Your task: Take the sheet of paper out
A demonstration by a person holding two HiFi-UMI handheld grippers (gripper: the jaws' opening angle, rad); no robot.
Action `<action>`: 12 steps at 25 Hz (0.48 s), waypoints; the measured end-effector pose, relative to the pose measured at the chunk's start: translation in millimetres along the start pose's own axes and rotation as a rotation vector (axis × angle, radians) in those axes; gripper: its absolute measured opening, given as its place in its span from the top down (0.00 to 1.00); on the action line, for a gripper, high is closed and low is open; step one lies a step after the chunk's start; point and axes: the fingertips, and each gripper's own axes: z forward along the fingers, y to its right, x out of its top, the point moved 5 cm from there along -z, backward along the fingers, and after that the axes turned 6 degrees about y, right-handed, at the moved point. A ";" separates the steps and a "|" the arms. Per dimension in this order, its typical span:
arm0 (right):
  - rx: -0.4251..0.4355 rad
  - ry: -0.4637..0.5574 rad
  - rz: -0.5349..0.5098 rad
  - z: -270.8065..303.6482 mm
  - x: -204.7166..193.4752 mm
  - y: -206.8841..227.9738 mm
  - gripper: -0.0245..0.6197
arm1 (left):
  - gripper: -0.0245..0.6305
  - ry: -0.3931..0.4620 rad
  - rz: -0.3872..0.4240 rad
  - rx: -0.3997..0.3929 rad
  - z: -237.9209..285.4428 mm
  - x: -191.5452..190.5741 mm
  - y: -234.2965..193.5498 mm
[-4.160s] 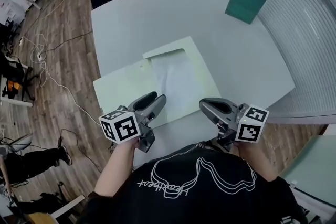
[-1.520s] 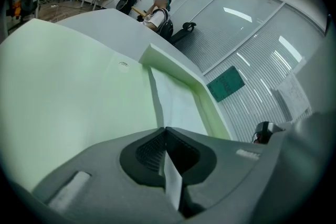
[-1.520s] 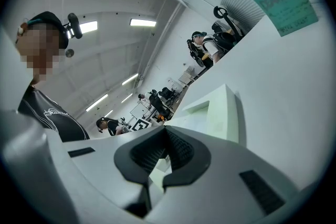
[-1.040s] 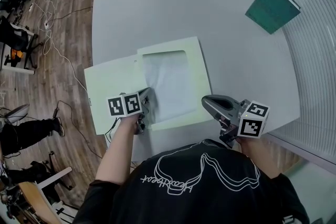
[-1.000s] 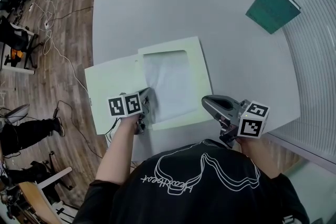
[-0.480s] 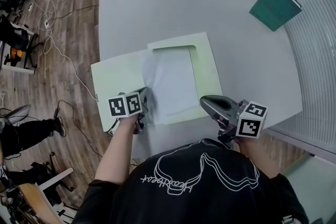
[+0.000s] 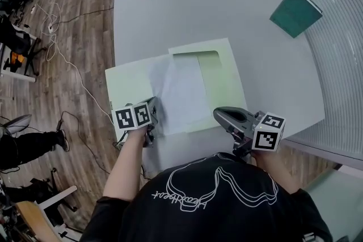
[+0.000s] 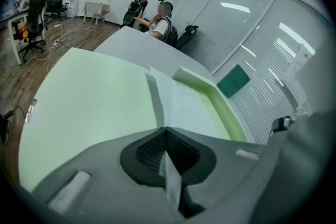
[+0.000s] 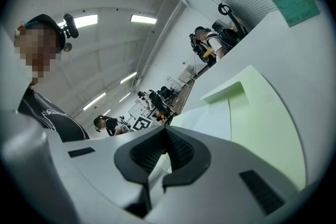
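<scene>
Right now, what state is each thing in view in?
green folder: open, lying flat
sheet of paper: partly out of the green folder, near edge pinched
left claw: shut on the sheet of paper
right claw: shut, empty
teal book: closed

1 paper sht, 1 folder, 1 bk

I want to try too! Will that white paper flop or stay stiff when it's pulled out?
Probably floppy: the paper is one thin sheet and bends up where the left gripper pinches its edge. Likely very light, being so thin. It should slide easily over the smooth folder, but might tear if yanked.
</scene>
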 end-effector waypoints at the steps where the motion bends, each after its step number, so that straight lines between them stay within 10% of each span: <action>1: 0.001 -0.002 -0.003 0.4 1.0 -1.3 0.95 | 0.94 0.005 0.001 0.003 -1.1 1.3 -0.1; 12: -0.003 -0.023 -0.027 17.2 -21.5 -35.5 0.95 | 0.94 0.073 0.055 0.040 -47.8 2.8 -26.5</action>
